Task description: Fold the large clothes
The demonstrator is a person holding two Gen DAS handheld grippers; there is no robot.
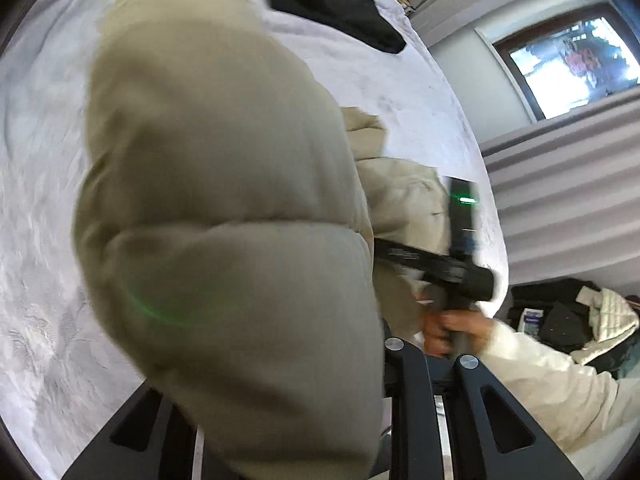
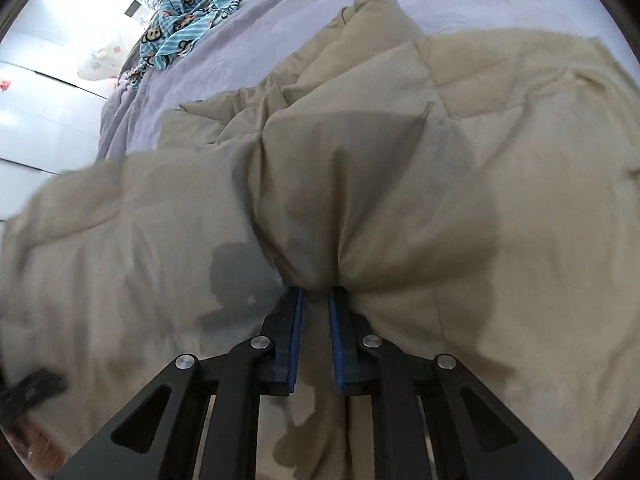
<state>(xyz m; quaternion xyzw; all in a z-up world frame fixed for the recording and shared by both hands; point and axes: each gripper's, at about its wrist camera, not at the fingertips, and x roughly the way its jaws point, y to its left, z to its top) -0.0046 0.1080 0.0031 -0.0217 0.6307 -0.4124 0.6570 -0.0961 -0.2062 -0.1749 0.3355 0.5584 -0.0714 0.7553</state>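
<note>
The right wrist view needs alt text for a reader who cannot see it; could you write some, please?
The right gripper is clamped on a bunched fold of a beige quilted puffer jacket, which sprawls across a lavender bedspread. A crumpled blue monkey-print garment lies at the bed's far end.

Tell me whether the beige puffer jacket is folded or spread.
Neither: the beige puffer jacket lies bunched on the bed, a pinch of it clamped in the right gripper.
</note>
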